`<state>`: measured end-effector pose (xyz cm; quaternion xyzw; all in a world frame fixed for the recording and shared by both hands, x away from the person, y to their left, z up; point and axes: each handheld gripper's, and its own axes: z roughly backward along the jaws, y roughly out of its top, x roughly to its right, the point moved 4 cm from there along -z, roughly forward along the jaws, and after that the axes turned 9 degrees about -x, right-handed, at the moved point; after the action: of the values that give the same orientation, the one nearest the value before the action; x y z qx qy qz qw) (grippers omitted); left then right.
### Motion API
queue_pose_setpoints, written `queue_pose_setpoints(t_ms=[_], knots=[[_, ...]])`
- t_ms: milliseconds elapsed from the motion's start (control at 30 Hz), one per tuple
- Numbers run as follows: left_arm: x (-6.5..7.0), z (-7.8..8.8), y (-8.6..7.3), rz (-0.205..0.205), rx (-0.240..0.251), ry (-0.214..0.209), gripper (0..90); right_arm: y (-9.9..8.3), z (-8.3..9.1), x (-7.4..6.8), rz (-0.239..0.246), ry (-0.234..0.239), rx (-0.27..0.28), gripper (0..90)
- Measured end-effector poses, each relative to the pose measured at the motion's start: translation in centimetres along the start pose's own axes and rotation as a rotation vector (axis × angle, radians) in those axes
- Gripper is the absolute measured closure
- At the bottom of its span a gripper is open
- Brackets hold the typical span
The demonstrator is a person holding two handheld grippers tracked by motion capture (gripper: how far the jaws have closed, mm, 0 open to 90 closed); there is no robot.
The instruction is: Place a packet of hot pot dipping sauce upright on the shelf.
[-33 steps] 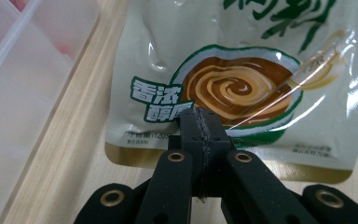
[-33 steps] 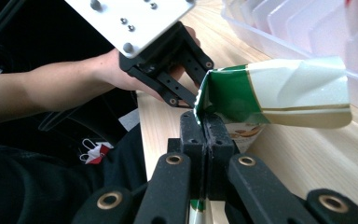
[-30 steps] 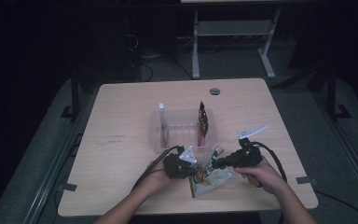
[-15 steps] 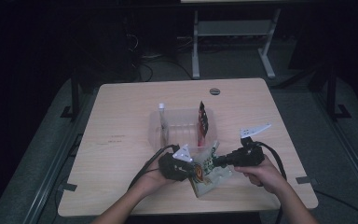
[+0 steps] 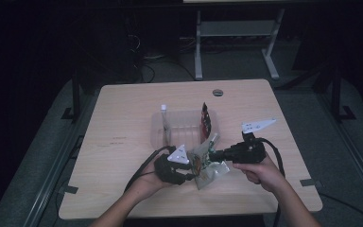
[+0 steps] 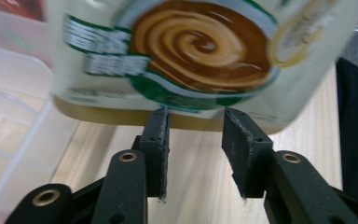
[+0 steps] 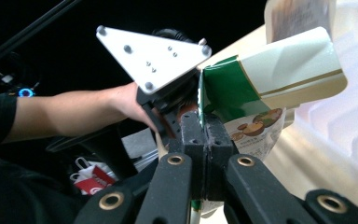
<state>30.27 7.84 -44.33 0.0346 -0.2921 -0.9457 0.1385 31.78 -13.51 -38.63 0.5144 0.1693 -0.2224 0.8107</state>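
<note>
Nearest the person, two forearms come up from the table's near edge in the high view, each hand wrapped round a gripper. The left gripper (image 5: 189, 172) sits low over the wood, its grey plate tipped up toward the middle of the table. In the left gripper view its jaws have just been opening: they stand apart with a clear gap, the pads (image 6: 161, 135) reaching the lower edge of a snack pouch (image 6: 186, 56), which crosses above them, printed with a brown swirl and green bands; they do not press on it.

Just beyond, the right gripper (image 5: 213, 153) lies almost level, pointing left across the table, the wrist bent inward and the cable looping off behind the hand. In the right gripper view its jaws are closed tight on the edge of the pouch (image 7: 261, 88), which stands up from them, green and cream.

The pouch (image 5: 208, 163) hangs between the two grippers, above the table (image 5: 123, 142) and just in front of a clear plastic bin (image 5: 182, 118). In the bin a white tube (image 5: 164, 120) stands at the left and a red packet (image 5: 205, 120) at the right.
</note>
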Motion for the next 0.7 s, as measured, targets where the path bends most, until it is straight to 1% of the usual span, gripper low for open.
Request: queue_pose_setpoints(t_ms=[33,67,100,167,233,267,333,367,467,600,633,700], knots=[[0.0,0.6,0.0,0.004,0.014,0.004,59.3,0.4,0.1,-0.1,0.009,-0.008,0.008,89.5],[0.1,1.2,-0.1,0.027,0.04,-0.003,58.2,0.8,0.2,-0.2,0.017,-0.016,0.019,89.5],[0.0,1.8,-0.3,0.03,0.047,-0.001,58.0,1.2,0.3,-0.3,0.013,-0.033,0.022,89.5],[-0.1,3.1,-0.9,0.035,0.058,0.008,56.6,2.0,0.4,-0.3,0.023,-0.059,0.029,89.5],[-0.3,4.2,-1.6,0.049,0.068,0.023,55.3,2.7,0.3,-0.3,0.023,-0.082,0.03,89.5],[-0.3,4.6,-2.0,0.061,0.079,0.028,54.9,3.1,0.3,-0.2,0.028,-0.101,0.033,89.5],[-0.5,5.5,-2.8,0.073,0.085,0.042,54.9,3.8,0.3,0.0,0.026,-0.125,0.04,89.5],[-0.5,5.8,-3.3,0.082,0.087,0.045,54.8,4.1,0.3,0.3,0.031,-0.141,0.046,89.5],[-0.6,6.2,-4.6,0.099,0.071,0.05,54.5,5.0,0.5,0.8,0.016,-0.184,0.057,89.5],[-0.7,6.2,-6.2,0.122,0.042,0.047,53.8,6.1,0.5,1.7,0.0,-0.255,0.057,89.4],[-0.8,6.2,-6.4,0.124,0.037,0.046,53.6,6.3,0.4,1.9,-0.005,-0.263,0.056,89.4],[-0.9,6.2,-6.9,0.131,0.028,0.048,53.2,6.8,0.2,2.3,-0.019,-0.3,0.056,89.4]])
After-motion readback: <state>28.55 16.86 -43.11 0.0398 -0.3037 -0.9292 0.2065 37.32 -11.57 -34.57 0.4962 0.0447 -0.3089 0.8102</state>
